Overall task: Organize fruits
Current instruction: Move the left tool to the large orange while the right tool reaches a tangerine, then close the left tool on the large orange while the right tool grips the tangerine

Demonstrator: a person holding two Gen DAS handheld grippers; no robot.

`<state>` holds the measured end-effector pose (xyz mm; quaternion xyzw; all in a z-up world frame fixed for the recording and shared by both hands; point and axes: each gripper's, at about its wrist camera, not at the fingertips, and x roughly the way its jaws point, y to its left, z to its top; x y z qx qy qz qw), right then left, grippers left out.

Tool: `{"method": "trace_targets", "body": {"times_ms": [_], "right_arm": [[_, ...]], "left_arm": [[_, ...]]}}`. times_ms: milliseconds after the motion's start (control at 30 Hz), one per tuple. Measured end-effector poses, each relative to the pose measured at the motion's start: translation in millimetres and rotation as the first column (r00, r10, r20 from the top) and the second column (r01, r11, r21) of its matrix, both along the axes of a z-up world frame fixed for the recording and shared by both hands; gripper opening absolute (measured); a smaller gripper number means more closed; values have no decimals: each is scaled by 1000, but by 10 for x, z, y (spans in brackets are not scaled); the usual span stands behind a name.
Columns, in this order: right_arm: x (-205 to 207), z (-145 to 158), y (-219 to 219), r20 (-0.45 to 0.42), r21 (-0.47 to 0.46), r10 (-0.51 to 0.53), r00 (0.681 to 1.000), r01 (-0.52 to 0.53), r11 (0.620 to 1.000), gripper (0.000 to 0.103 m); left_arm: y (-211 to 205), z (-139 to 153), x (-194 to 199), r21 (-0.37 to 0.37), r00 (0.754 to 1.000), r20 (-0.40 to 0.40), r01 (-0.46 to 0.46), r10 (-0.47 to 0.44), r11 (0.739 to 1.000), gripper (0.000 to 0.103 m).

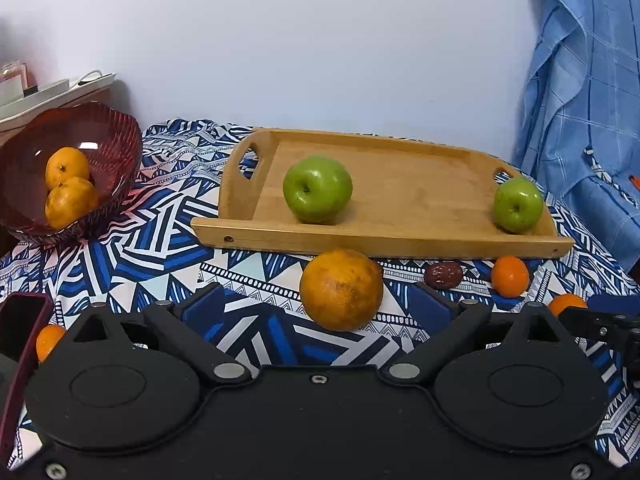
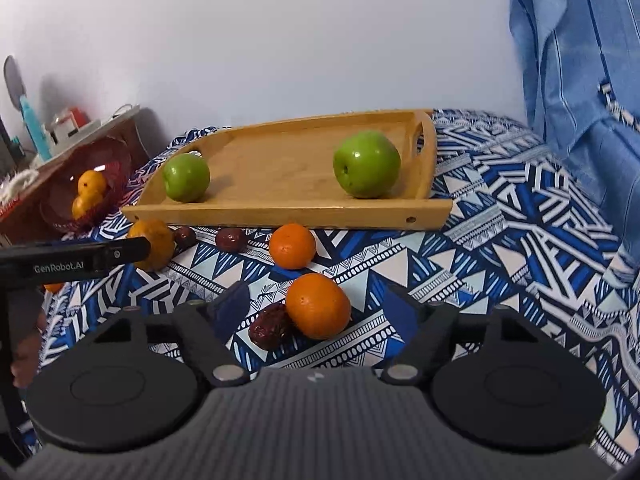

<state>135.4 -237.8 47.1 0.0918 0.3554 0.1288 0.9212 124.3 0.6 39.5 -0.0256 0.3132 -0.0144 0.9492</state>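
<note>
Wooden tray (image 1: 400, 236): two green apples, one at its 9 o'clock end (image 1: 317, 189), one at its 3 o'clock end (image 1: 517, 205). Sorted.

Red bowl (image 1: 116, 132), at 9 o'clock of the tray: two oranges (image 1: 70, 188). Sorted.

Patterned cloth (image 1: 140, 248), loose items:
- Large mottled orange (image 1: 341, 290), near the tray's front edge, at 12 o'clock of the left gripper (image 1: 320, 304); fingers spread wide, holding nothing.
- Small orange (image 2: 318, 306) touching a dried red date (image 2: 270, 330), at 12 o'clock of the right gripper (image 2: 316, 308); fingers spread, empty.
- Second small orange (image 2: 292, 246), farther toward the tray.
- Two more dates (image 2: 230, 239) by the tray's front edge.

Progress, as judged: apples and two oranges placed; the loose oranges and all dates remain. Roughly half done.
</note>
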Motion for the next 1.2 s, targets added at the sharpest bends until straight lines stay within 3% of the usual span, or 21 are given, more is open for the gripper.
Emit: {"method": "trace_targets", "body": {"times_ms": [267, 567, 633, 800, 1200], "right_arm": [[58, -51, -33, -52, 97, 18, 998, -13, 995, 69], [92, -23, -61, -69, 123, -20, 997, 29, 992, 56], [97, -26, -77, -80, 120, -31, 996, 40, 992, 49], [92, -29, -98, -91, 110, -36, 995, 46, 993, 44], [66, 79, -170, -39, 124, -78, 996, 82, 989, 40]], "left_arm": [[-22, -37, 54, -9, 1000, 4, 7, -7, 1000, 95], [-72, -102, 129, -20, 999, -33, -1, 0, 1000, 74], [-76, -103, 135, -22, 999, -34, -1, 0, 1000, 70], [-92, -117, 151, -30, 999, -53, 9, -11, 1000, 48], [-130, 30, 5, -7, 1000, -19, 11, -11, 1000, 47]]}}
